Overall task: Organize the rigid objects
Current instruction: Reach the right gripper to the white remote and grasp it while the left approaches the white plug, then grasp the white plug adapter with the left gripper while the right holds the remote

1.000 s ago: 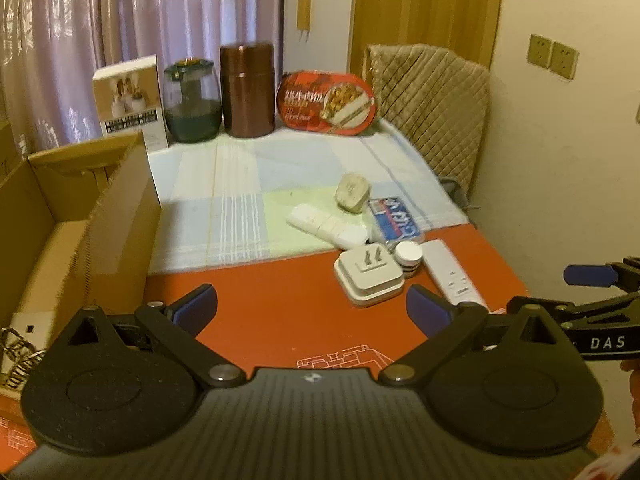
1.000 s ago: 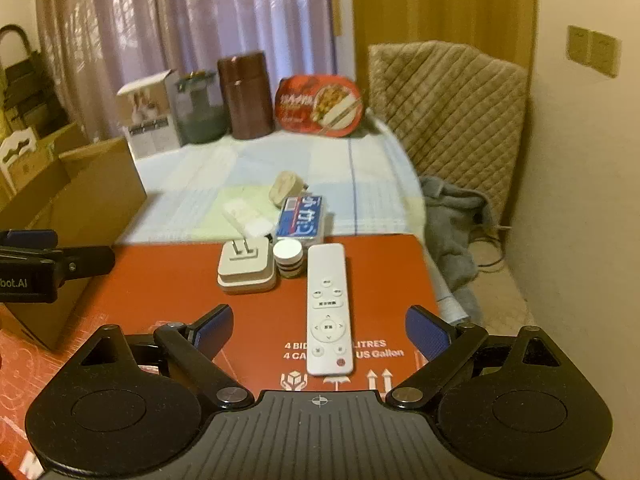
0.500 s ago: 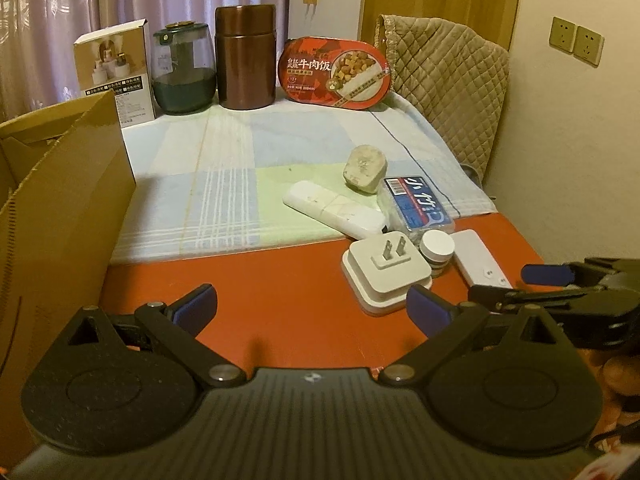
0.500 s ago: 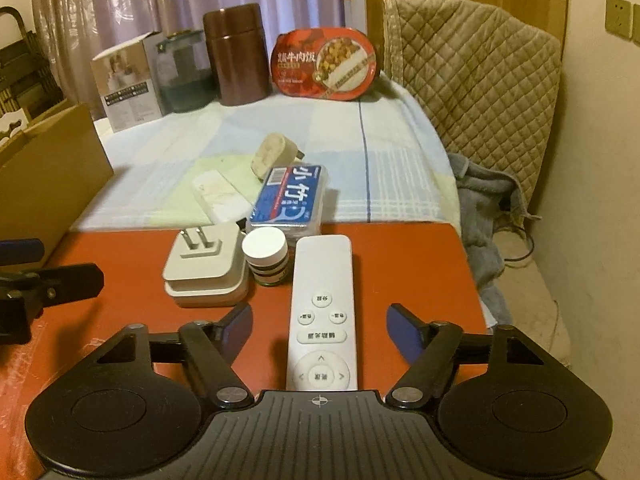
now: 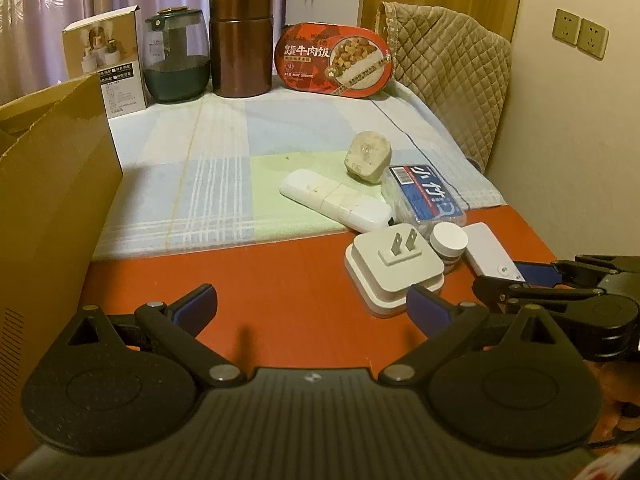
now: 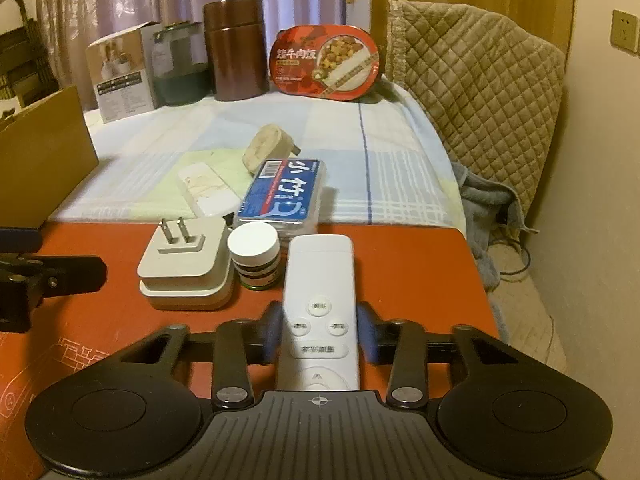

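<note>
A white remote control point(image 6: 320, 280) lies on the red surface. My right gripper point(image 6: 319, 330) is closed against its two sides near the buttons; the remote also shows in the left wrist view point(image 5: 486, 248). Next to it are a small white-lidded jar point(image 6: 254, 254), a white plug adapter point(image 6: 186, 264), a blue-labelled clear box point(image 6: 282, 196), a long white block point(image 6: 208, 192) and a beige plug point(image 6: 266, 150). My left gripper point(image 5: 312, 304) is open and empty above the red surface, left of the plug adapter point(image 5: 394, 268).
An open cardboard box point(image 5: 52, 184) stands at the left. At the back of the checked cloth stand a white carton point(image 5: 106, 60), a glass jar point(image 5: 176, 60), a brown canister point(image 5: 242, 42) and a red meal tray point(image 5: 336, 60). A quilted chair point(image 6: 476, 92) is at the right.
My right gripper moved forward over the remote and its jaws closed in on the remote's sides. My left gripper moved right and forward, away from the cardboard box, and stayed open.
</note>
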